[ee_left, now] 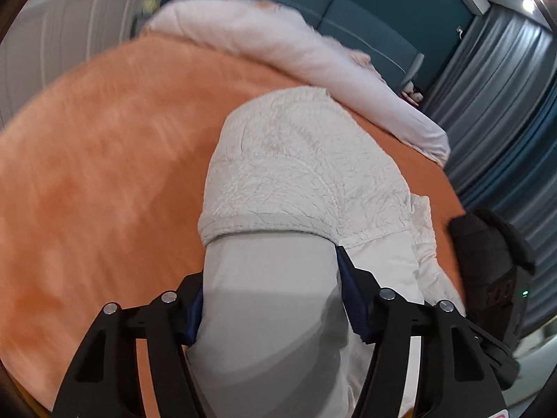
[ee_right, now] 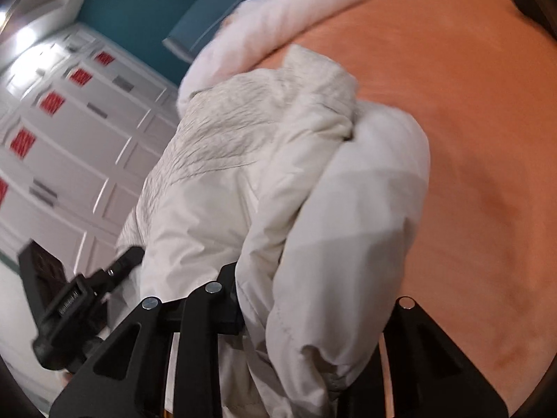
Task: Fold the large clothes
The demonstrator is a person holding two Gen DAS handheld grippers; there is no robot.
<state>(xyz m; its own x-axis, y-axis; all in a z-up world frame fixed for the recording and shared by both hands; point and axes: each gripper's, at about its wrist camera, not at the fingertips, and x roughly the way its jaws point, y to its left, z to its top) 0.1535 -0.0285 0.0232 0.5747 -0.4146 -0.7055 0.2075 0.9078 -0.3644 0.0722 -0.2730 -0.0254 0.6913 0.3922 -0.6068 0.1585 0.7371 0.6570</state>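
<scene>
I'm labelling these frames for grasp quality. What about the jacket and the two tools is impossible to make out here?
- Left wrist view: the left tool has its fingertips buried against the white jacket, so pad contact is unclear.
- Right wrist view: the right tool has its inner finger faces covered by jacket folds.
- Both views: the jacket's lower part is cut off by the bottom edge.
- Pink bedding is motion-blurred; its texture is unreadable.

We took the bed [ee_left: 104,160] as landmark. The jacket [ee_left: 299,160] lay on the bed, bunched, its near end between the left gripper [ee_left: 268,299] fingers. Behind the jacket a bolster pillow [ee_left: 278,48] lay across the bed's far side. Beyond the bed stood a headboard wall [ee_left: 365,17]; curtains [ee_left: 504,104] hung right of it. In the right wrist view wardrobe doors [ee_right: 69,132] stood left of the bed, and the right gripper [ee_right: 313,313] met the jacket's near end.
</scene>
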